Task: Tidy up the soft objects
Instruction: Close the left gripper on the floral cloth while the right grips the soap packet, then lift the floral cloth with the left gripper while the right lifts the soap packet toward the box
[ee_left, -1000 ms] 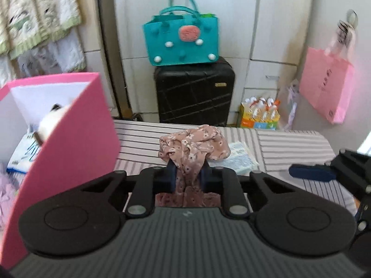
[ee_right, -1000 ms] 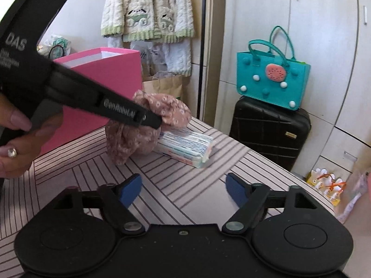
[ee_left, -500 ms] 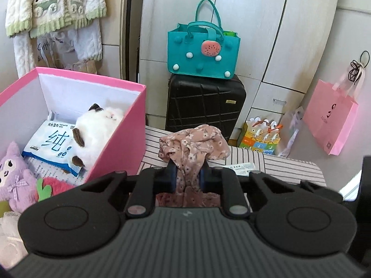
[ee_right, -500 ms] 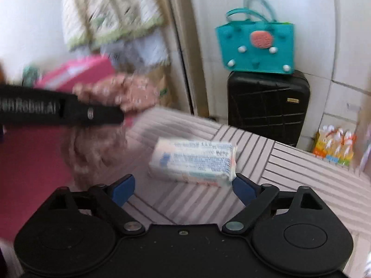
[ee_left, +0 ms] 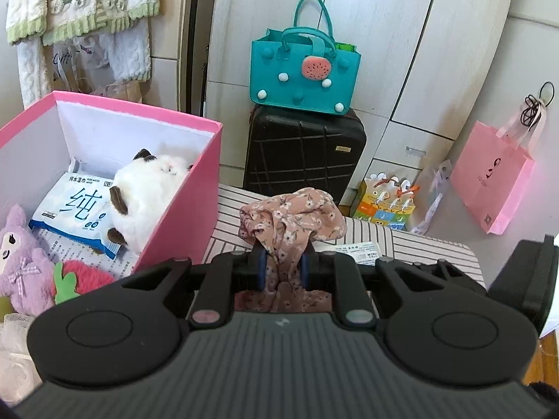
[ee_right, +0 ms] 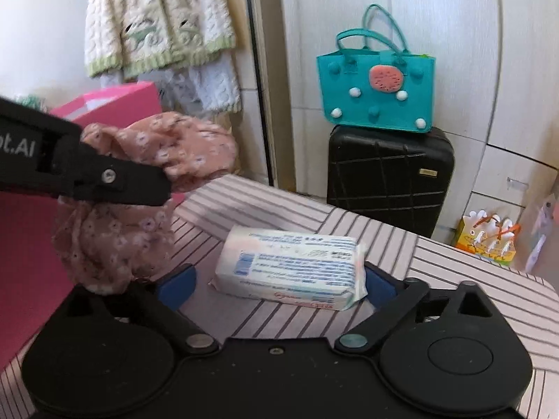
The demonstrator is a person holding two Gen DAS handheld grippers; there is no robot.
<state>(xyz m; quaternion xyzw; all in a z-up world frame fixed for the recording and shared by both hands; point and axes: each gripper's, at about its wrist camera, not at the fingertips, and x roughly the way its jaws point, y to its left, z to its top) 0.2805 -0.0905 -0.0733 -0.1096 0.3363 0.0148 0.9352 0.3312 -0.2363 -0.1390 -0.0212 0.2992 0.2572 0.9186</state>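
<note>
Pink floral crumpled fabric bundle [ee_left: 290, 223] is hanging pinched between the closed jaws of the left gripper [ee_left: 282, 269], lifted off the striped tabletop [ee_right: 454, 265] and held just right of the open pink cardboard box [ee_left: 195, 188]. Judged step: carrying the bundle to the box; the next move calls for shifting left over the rim and opening above the white plush cat [ee_left: 150, 192], purple plush toy [ee_left: 21, 258] and blue-and-white wipes pack [ee_left: 73, 209] lying inside. Right gripper [ee_right: 279, 281] is sitting with jaws spread wide on either side of a white soft tissue pack with blue print [ee_right: 290, 265] on the tabletop, not yet closing.

Writing: large character "纯" on the boxed pack; ".AI" on the left gripper's arm. Tissue pack print too blurred to read.
</note>
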